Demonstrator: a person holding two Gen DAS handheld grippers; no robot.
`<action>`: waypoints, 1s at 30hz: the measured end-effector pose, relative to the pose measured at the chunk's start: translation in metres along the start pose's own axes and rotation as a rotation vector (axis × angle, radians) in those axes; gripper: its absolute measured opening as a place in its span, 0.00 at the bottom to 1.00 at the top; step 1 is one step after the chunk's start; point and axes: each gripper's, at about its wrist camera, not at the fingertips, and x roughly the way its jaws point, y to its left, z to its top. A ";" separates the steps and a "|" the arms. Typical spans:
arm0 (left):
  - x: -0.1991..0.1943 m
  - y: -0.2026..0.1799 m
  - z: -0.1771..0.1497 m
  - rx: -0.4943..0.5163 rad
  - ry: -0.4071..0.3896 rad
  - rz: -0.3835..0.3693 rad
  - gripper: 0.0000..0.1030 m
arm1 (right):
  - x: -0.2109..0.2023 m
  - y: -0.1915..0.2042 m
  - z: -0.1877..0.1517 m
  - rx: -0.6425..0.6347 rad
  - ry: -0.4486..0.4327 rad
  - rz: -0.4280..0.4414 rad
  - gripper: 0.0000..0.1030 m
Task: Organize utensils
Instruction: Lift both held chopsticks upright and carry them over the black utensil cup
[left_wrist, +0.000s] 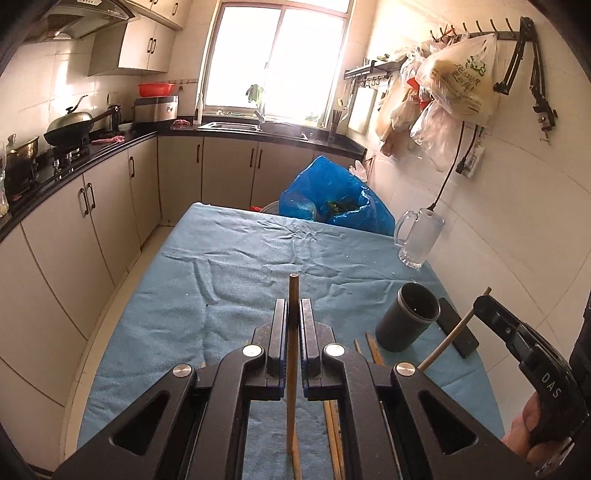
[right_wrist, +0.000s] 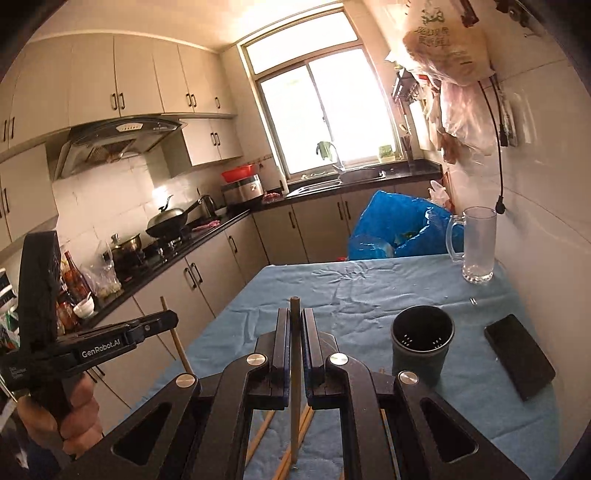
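Chopsticks are the job here, and one is clamped in each gripper, both lifted clear of the bench (right_wrist: 369, 291). The left gripper (left_wrist: 294, 306) has its jaws pressed together on one chopstick (left_wrist: 293, 295), whose tip sticks out past the fingertips while the long tail hangs down below. The right gripper (right_wrist: 295, 315) is clamped the same way on its own chopstick (right_wrist: 295, 306). More chopsticks (right_wrist: 264, 432) lie loose on the blue cloth under the grippers. The cup (right_wrist: 422, 341) stands upright and looks empty, to the right, with a phone (right_wrist: 519, 356) just beside it and a glass mug (right_wrist: 478, 245) further back by the wall.

My worry is the long tails. Each stick is pinched near one end, so it could pivot in the pads when swung towards the cup. A tail that catches the rim could tip the cup over, onto the phone perhaps. With both hands heading for one narrow mouth, the sticks could also cross and knock each other loose.
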 end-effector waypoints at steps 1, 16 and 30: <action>-0.001 -0.001 0.000 -0.002 -0.001 -0.001 0.05 | -0.002 -0.002 0.001 0.006 -0.004 -0.003 0.06; -0.011 -0.018 0.011 0.012 -0.014 -0.044 0.05 | -0.038 -0.027 0.020 0.053 -0.084 -0.029 0.06; -0.018 -0.065 0.044 0.084 -0.005 -0.106 0.05 | -0.067 -0.045 0.048 0.049 -0.159 -0.047 0.06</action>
